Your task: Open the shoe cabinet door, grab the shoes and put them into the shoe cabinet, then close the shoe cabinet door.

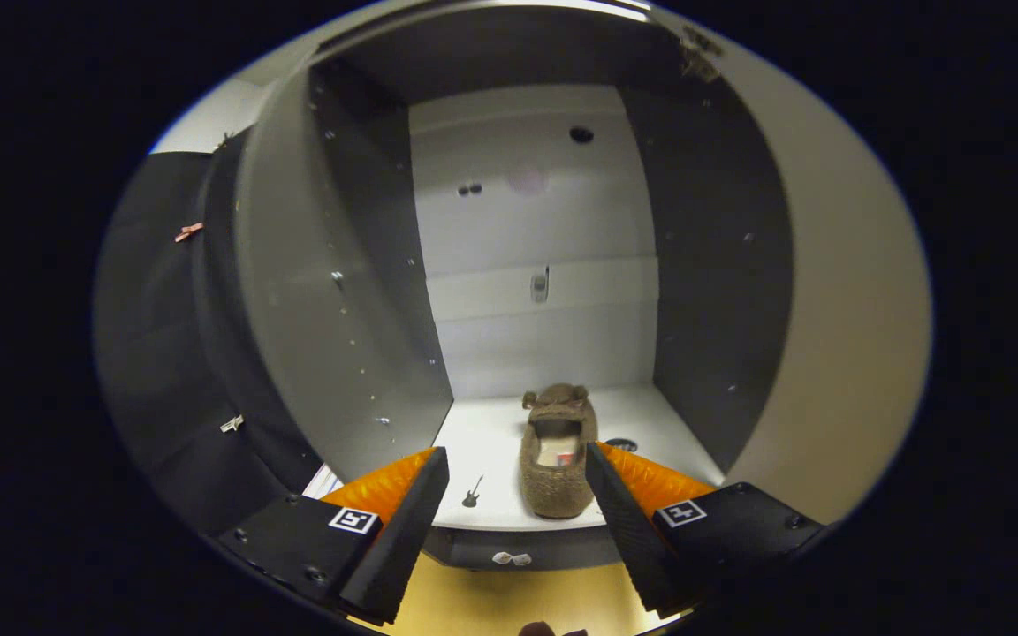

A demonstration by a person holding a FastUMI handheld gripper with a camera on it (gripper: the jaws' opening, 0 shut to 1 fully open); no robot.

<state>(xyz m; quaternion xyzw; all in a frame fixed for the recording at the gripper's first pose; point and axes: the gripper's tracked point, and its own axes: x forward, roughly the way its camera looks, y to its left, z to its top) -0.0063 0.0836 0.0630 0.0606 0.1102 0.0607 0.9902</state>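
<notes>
We read the shoe cabinet (553, 221) as open, its door (297, 291) swung left. One brown shoe (556, 459) lies on the cabinet floor, just ahead of the gripper (518, 481); fingers spread wide, gripping nothing. Placing seems done. Next: back out, then push the door shut. A second shoe, if any, cannot be made out.

The gripper (518, 495) is hanging in front of the open shoe cabinet (509, 265), fingers spread and gripping nothing. A brown slipper (558, 459) is lying on the cabinet's floor, just ahead between the fingers, nearer the right one.
</notes>
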